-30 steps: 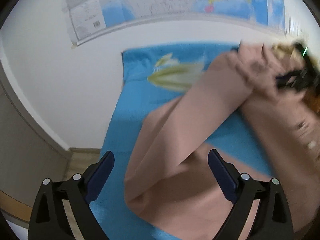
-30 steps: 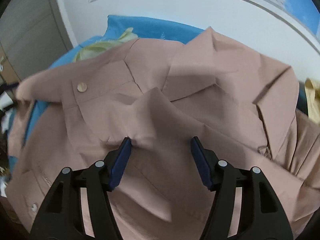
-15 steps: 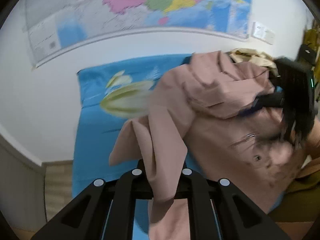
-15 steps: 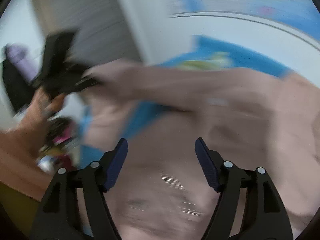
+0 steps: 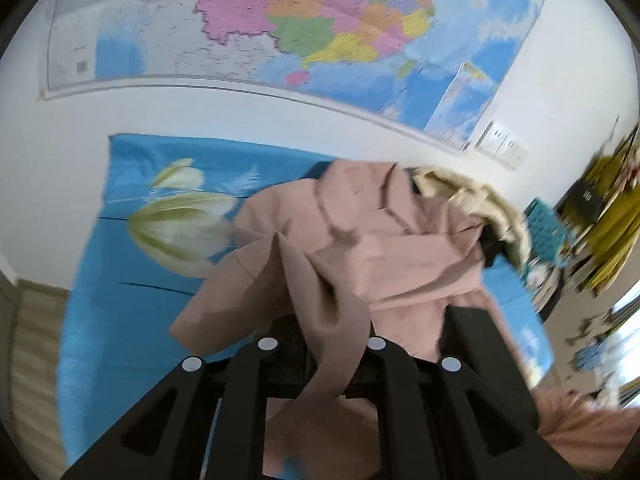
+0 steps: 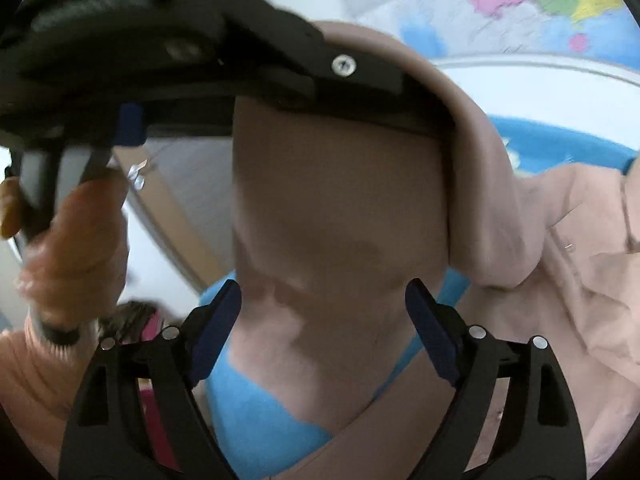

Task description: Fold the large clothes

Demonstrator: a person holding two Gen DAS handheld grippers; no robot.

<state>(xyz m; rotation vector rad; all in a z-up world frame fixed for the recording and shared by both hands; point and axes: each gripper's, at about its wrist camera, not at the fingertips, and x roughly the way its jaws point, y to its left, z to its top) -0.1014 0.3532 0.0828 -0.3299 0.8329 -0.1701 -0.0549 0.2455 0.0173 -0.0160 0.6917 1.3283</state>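
A large dusty-pink shirt (image 5: 384, 248) lies bunched on the blue flowered sheet (image 5: 120, 240). My left gripper (image 5: 322, 344) is shut on a fold of the shirt, which hangs out over its jaws. In the right wrist view the left gripper (image 6: 224, 76) is held up close with the pink cloth (image 6: 340, 208) draped down from it. My right gripper (image 6: 324, 324) is open, its blue pads either side of that hanging cloth without touching it.
A cream garment (image 5: 476, 204) lies behind the shirt by the wall. A wall map (image 5: 304, 28) hangs above the bed. Cluttered shelves (image 5: 592, 216) stand to the right. The person's hand (image 6: 76, 240) holds the left gripper.
My left gripper shut on a fold of the shirt and lifted it. My right gripper let go, stayed open and swung left to face the lifted cloth.
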